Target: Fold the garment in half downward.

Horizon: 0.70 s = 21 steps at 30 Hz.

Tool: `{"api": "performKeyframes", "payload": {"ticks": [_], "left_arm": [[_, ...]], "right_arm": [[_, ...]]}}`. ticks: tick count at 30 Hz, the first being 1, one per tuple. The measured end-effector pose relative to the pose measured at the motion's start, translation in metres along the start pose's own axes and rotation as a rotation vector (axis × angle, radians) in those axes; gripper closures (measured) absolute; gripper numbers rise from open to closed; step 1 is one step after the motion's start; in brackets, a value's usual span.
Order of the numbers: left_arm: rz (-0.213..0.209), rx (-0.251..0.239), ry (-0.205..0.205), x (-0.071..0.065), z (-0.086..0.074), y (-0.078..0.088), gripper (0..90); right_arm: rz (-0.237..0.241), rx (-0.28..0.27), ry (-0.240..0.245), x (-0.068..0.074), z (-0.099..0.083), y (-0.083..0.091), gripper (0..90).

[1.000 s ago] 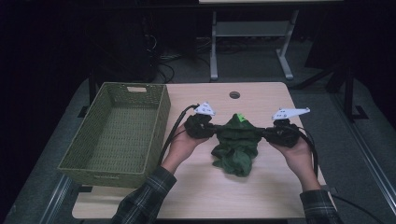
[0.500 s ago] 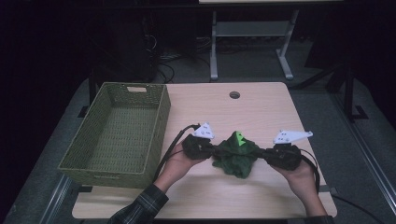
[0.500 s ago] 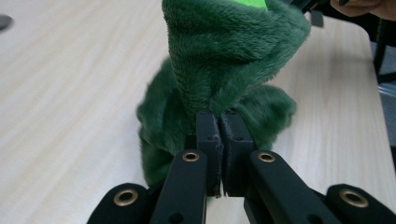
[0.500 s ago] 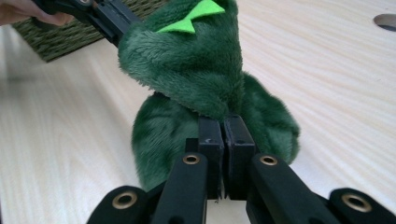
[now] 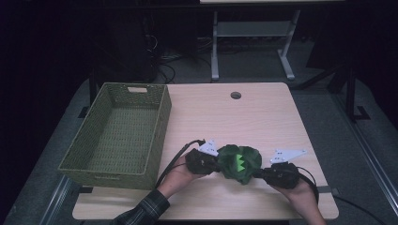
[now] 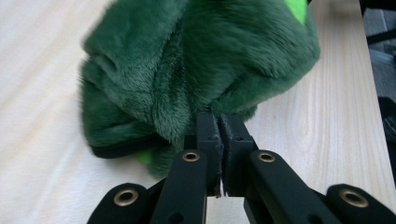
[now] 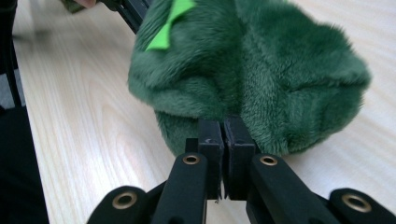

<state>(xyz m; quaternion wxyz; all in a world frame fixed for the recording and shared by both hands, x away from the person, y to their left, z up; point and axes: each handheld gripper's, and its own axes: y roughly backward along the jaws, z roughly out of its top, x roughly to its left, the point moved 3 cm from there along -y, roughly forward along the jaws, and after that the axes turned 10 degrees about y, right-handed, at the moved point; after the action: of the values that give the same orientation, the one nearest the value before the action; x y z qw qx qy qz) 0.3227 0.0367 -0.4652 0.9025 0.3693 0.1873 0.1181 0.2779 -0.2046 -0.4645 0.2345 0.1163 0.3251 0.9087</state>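
A: You have the green plush garment [image 5: 240, 163] bunched between your two grippers, low over the near middle of the surface [image 5: 253, 117]; the left gripper [image 5: 212, 163] has its fingers [image 6: 208, 135] pressed together on a fold of fur at one side; the right gripper [image 5: 263, 172] has its fingers [image 7: 210, 140] clamped on a fold at the other.

B: So what could go wrong for me?

A: Each bite looks thin; you hold a pinch of pile near the edge, not a thick fold; if you pull your hands apart hard, one side could slip out and the garment would drop in a heap.

B: And the basket [image 5: 117, 136]?

A: It sits well apart on your left, empty as far as I can see; if you swing across with one side loose, the trailing cloth could catch its rim and drag it; the left cable [image 5: 176, 157] lies between, so your hand could snag it too.

B: Anything else?

A: The light green spikes [image 5: 240, 161] face up now; twist your wrists unevenly and the bundle rolls.
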Motion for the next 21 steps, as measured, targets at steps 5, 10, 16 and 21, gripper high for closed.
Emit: {"api": "performKeyframes", "payload": {"ticks": [5, 10, 16, 21], "left_arm": [[0.007, 0.034, -0.018, 0.001, -0.004, -0.008, 87.7], [0.029, 0.061, -0.036, 0.004, -0.007, -0.015, 87.8], [0.062, 0.065, -0.042, 0.011, -0.004, -0.019, 87.8], [0.050, 0.033, -0.027, 0.009, -0.002, -0.009, 78.7]], "right_arm": [[0.013, 0.064, 0.005, 0.003, -0.007, -0.010, 87.4], [0.022, 0.121, 0.011, 0.004, -0.013, -0.023, 87.5], [0.014, 0.117, 0.007, 0.006, -0.010, -0.028, 87.4], [0.008, 0.091, -0.002, 0.008, -0.007, -0.022, 75.2]]}}
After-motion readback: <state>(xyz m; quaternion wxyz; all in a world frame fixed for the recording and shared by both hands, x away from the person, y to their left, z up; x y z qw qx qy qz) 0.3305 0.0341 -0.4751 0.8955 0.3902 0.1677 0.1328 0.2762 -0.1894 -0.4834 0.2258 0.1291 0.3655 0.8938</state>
